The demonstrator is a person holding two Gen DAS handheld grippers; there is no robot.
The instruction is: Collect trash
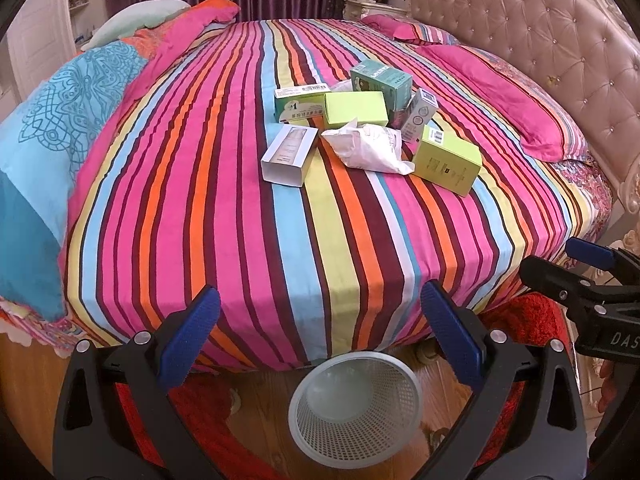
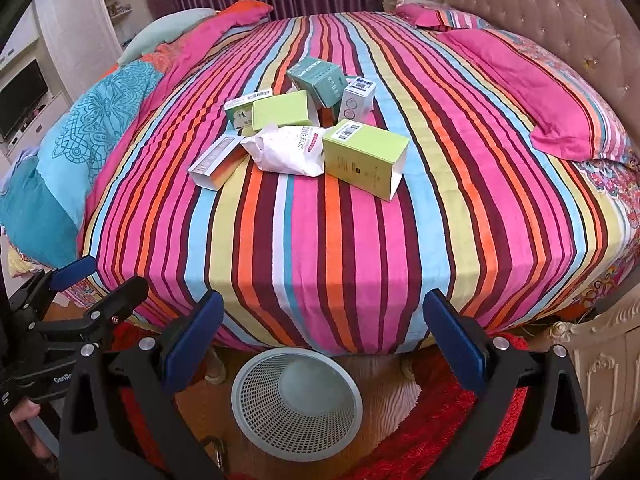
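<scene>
Trash lies piled in the middle of a striped bed [image 1: 240,200] [image 2: 360,220]: a crumpled white packet [image 1: 368,148] [image 2: 288,152], lime-green boxes [image 1: 448,162] [image 2: 364,158], a teal box [image 1: 382,80] [image 2: 320,80], a white box [image 1: 288,154] [image 2: 216,162] and other small cartons. A white mesh waste basket [image 1: 356,404] [image 2: 296,400] stands on the floor at the bed's foot. My left gripper [image 1: 320,332] is open above the basket, holding nothing. My right gripper [image 2: 324,340] is open too, beside it, also empty. Each gripper shows at the edge of the other's view.
A tufted pink headboard [image 1: 540,32] runs along the right. Pink pillows [image 2: 540,92] lie near it, and a blue patterned quilt [image 1: 48,140] is bunched on the left. Red rug [image 2: 432,432] covers the wooden floor around the basket. White shelving [image 2: 80,20] stands far left.
</scene>
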